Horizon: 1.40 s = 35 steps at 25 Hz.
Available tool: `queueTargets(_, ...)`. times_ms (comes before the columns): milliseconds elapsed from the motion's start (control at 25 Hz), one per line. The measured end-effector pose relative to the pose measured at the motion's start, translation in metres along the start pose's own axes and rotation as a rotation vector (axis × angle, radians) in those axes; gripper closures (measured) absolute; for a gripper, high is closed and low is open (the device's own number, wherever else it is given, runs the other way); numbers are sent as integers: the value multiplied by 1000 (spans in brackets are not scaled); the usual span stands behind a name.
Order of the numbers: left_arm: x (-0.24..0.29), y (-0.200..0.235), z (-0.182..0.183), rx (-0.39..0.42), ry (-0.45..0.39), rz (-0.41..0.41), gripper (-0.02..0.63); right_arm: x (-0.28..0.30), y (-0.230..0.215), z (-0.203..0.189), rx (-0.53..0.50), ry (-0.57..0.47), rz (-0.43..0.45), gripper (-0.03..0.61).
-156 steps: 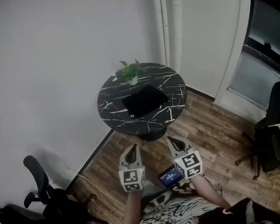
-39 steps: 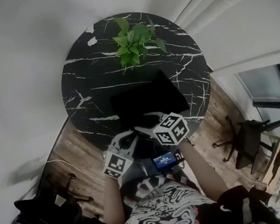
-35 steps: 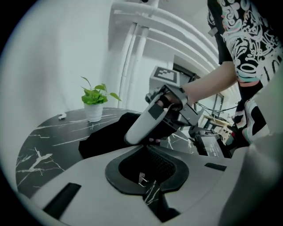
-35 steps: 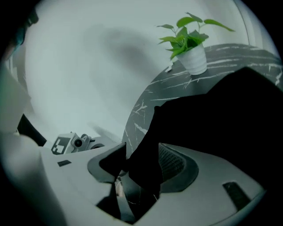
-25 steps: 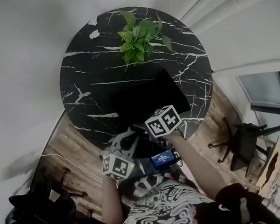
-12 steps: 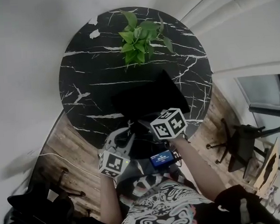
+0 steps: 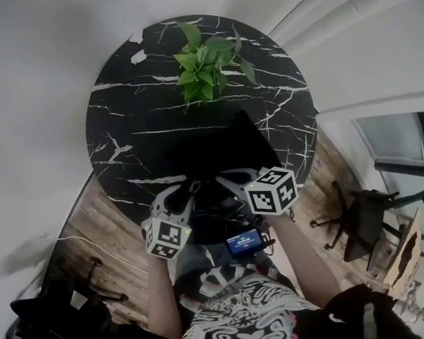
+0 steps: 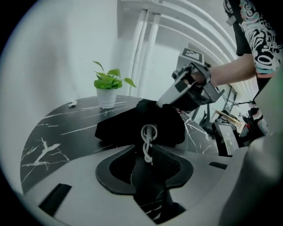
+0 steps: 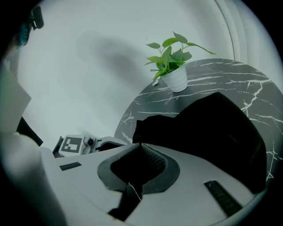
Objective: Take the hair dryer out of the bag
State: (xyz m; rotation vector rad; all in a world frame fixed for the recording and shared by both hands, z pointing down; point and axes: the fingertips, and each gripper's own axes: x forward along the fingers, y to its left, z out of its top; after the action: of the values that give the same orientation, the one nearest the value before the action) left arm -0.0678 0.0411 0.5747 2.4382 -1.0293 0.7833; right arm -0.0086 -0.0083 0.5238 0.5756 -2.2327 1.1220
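A black drawstring bag (image 7: 221,146) lies on the round black marble table (image 7: 121,113). The hair dryer is hidden from every view. My right gripper (image 7: 223,179) is shut on the bag's near edge and holds the fabric up; the left gripper view shows it (image 8: 161,103) pinching the top of the bag (image 8: 132,126). My left gripper (image 8: 143,148) is at the bag's near side. Its jaws have just been opening, and the bag's white cord (image 8: 148,141) hangs loosely between them. In the right gripper view the bag (image 9: 212,128) fills the space beyond the closed jaws.
A potted green plant (image 7: 201,68) stands at the table's far side, behind the bag. Office chairs stand on the wooden floor at the right (image 7: 357,220) and lower left (image 7: 56,321). A small lit device (image 7: 244,241) hangs at the person's waist.
The left gripper has moved forward over the table's near edge to the bag. The right gripper has shifted a little to the right and risen with the bag's edge.
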Motion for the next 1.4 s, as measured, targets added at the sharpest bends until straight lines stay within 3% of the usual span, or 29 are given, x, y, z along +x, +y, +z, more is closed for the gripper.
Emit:
queueTargets(80, 11, -5, 8, 40, 7, -36, 474, -5, 3, 6, -26, -25, 2, 557)
queueTargets(360, 40, -9, 32, 113, 12, -100, 469, -18, 24, 6, -82, -47, 111, 557)
queueTargets(560, 42, 3, 43, 27, -28, -101, 506, -23, 33, -7, -92, -7, 213, 557)
queueTargets(640, 46, -2, 47, 68, -24, -120, 505, -25, 32, -7, -94, -8, 218, 556)
queueTargets(760, 54, -11, 50, 173, -3, -122, 462, -24, 33, -5, -103, -15, 219, 556)
queueTargets(840, 55, -14, 53, 186, -8, -143, 411, -23, 32, -4, -107, -15, 218, 557)
queueTargets(920, 53, -19, 56, 179, -22, -178, 295, -23, 31, -4, -108, -13, 218, 556)
queueTargets(1240, 72, -29, 57, 169, 1, -215, 294, -27, 26, -3, -114, -30, 228, 555)
queueTargets(1400, 84, -29, 55, 214, 17, -170, 295, -28, 32, -5, -180, -29, 232, 555)
